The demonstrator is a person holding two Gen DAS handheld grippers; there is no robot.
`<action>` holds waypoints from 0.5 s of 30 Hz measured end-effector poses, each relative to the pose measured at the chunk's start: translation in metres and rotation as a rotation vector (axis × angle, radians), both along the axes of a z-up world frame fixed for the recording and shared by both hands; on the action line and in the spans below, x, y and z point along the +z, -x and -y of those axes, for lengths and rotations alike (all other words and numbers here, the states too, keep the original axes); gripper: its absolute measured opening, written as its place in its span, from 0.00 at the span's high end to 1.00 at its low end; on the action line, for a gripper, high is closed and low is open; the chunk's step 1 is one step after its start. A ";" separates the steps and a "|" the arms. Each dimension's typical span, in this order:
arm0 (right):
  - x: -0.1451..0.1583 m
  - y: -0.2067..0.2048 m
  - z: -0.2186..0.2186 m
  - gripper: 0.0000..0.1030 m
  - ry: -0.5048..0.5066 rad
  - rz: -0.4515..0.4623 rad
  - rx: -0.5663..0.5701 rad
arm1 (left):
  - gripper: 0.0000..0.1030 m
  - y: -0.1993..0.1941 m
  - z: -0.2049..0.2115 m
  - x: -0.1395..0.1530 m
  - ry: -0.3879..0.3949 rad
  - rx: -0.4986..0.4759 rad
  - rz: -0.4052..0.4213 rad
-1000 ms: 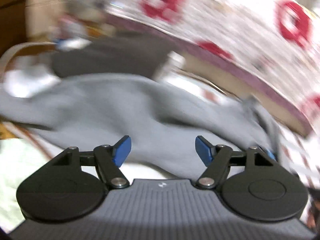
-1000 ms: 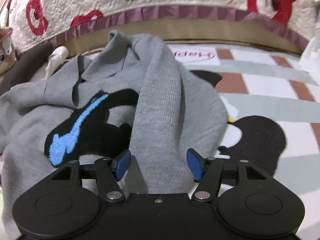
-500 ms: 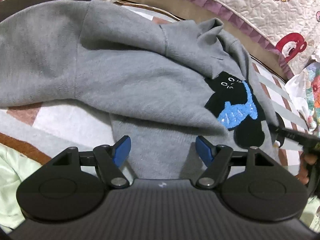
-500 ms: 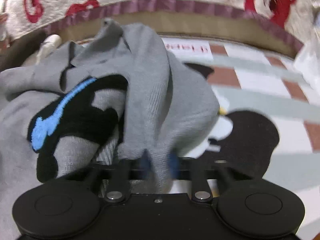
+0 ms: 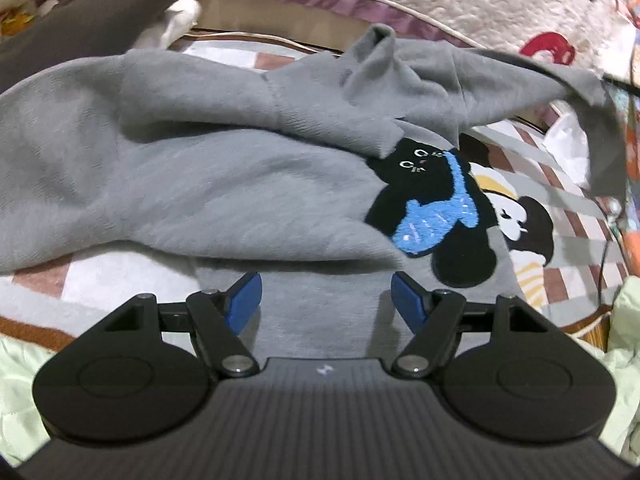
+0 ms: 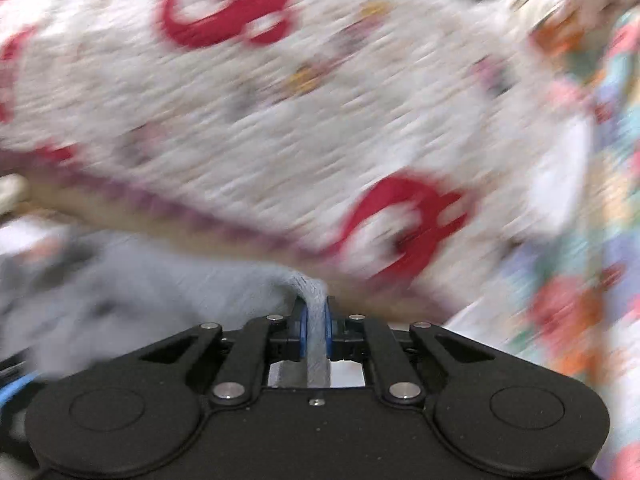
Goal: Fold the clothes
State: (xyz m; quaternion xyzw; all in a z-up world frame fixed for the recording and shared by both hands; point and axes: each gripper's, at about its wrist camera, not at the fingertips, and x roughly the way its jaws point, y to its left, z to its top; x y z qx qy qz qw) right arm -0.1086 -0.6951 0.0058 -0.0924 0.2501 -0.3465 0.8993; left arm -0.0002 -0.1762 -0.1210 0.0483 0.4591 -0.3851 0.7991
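Observation:
A grey sweater [image 5: 192,168] with a black cat and blue fish patch [image 5: 436,208] lies crumpled on a patterned bed sheet [image 5: 560,208]. My left gripper [image 5: 326,304] is open, low over the sweater's near hem, with grey cloth showing between its blue pads. One sleeve [image 5: 520,76] is stretched up and away to the right. In the blurred right wrist view my right gripper [image 6: 315,326] is shut on a strip of the grey sweater [image 6: 316,304], which trails off to the left.
A quilted cover [image 5: 460,4] with red prints stands along the back of the bed and fills the right wrist view [image 6: 280,100]. A dark grey pillow [image 5: 80,20] lies at the back left. Pale green bedding [image 5: 24,360] borders the near edge.
My right gripper has shut on the sweater's sleeve and lifted it up to the right, swinging its view onto the quilt. The left gripper stayed open, shifting slightly over the hem.

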 end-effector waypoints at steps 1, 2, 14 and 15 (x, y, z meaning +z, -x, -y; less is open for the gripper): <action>0.005 -0.002 0.011 0.95 0.086 0.030 -0.066 | 0.31 0.000 0.002 0.000 0.004 -0.005 -0.003; 0.009 -0.005 0.022 0.89 0.168 0.059 -0.132 | 0.30 -0.001 0.002 -0.001 0.004 -0.003 -0.013; -0.069 0.047 -0.042 0.55 -0.518 0.012 0.178 | 0.25 -0.002 0.019 -0.011 0.023 -0.044 -0.150; -0.080 0.052 -0.056 0.55 -0.556 -0.010 0.221 | 0.23 0.000 0.023 -0.011 0.021 -0.068 -0.159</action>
